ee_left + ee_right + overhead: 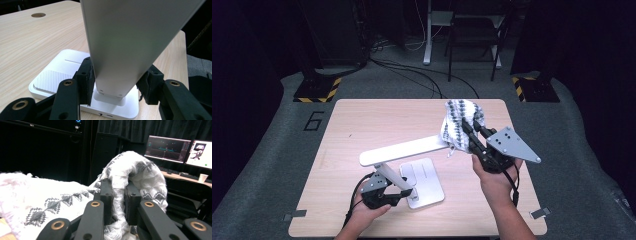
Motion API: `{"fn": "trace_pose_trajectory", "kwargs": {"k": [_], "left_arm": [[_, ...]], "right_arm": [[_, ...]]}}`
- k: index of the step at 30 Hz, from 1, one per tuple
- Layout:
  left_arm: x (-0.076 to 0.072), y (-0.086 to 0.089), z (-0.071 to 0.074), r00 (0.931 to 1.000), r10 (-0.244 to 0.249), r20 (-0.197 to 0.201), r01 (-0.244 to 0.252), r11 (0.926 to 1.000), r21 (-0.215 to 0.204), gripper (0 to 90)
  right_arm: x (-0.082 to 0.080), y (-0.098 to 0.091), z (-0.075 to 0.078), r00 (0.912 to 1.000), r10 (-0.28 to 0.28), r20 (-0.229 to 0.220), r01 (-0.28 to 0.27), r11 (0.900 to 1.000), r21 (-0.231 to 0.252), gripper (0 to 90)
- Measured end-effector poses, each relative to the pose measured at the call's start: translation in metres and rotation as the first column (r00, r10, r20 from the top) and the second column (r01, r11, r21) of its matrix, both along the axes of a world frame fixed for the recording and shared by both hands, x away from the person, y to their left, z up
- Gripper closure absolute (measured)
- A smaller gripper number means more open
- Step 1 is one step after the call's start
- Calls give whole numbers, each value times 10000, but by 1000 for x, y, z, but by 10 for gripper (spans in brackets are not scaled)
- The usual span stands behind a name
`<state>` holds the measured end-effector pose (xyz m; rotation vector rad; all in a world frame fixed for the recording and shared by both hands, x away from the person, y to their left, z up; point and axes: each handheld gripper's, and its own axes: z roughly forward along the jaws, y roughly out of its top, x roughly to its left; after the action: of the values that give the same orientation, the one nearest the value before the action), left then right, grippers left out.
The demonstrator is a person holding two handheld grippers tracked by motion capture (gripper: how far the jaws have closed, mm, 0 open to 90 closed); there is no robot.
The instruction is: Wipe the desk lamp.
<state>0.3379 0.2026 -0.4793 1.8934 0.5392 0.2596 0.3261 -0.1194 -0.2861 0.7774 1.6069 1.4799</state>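
Left gripper (404,192): it is clamping the stiff, smooth arm of the white desk lamp (404,150) low, just above the base.
Right gripper (468,131): it is pinching the soft, light white-and-grey patterned cloth (458,120), bunched over the lamp head's end.
Handling: the cloth is probably slipping easily.

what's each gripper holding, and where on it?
Left gripper clamps the lamp low on its stem, by the base. Right gripper pinches a fold of the patterned cloth.

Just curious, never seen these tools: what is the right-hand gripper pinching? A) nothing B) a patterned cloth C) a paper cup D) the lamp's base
B: the right gripper has its jaws closed on a bunched white-and-grey patterned cloth, held at the lamp head's end.
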Motion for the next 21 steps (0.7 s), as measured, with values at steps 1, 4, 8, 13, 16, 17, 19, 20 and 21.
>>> {"fn": "trace_pose_trajectory", "kwargs": {"k": [1, 4, 8, 13, 16, 17, 19, 20, 21], "left_arm": [[0, 0, 0, 10000, -3, -13, 3, 10000, -8, 527], [0, 0, 0, 10000, 15, -16, -15, 10000, 3, 528], [-1, -1, 0, 9999, 103, 22, -103, 9999, -47, 528], [-1, -1, 0, 9999, 121, 9, -121, 9999, -55, 527], [-1, -1, 0, 9999, 123, 4, -123, 9999, -57, 527], [-1, -1, 0, 9999, 126, 3, -126, 9999, -60, 528], [-1, -1, 0, 9999, 136, -3, -136, 9999, -65, 527], [-1, -1, 0, 9999, 132, -5, -132, 9999, -62, 527], [-1, 0, 0, 10000, 74, -41, -74, 10000, 0, 528]], "right_arm": [[-1, 2, 0, 10000, 11, -16, -11, 10000, 11, 803], [-3, 10, -1, 9998, 182, 29, -182, 9998, -19, 803], [-8, 25, -3, 9989, 453, 150, -452, 9989, -116, 803], [-15, 47, -5, 9959, 872, 260, -867, 9961, -182, 803], [-18, 59, -6, 9935, 1107, 250, -1102, 9937, -184, 803], [-18, 63, -6, 9927, 1189, 186, -1186, 9928, -144, 804], [-19, 69, -6, 9906, 1362, 159, -1360, 9907, -101, 804], [-19, 72, -7, 9892, 1454, 156, -1454, 9894, -64, 803], [-19, 75, -7, 9884, 1513, 136, -1512, 9885, -78, 804]]}}
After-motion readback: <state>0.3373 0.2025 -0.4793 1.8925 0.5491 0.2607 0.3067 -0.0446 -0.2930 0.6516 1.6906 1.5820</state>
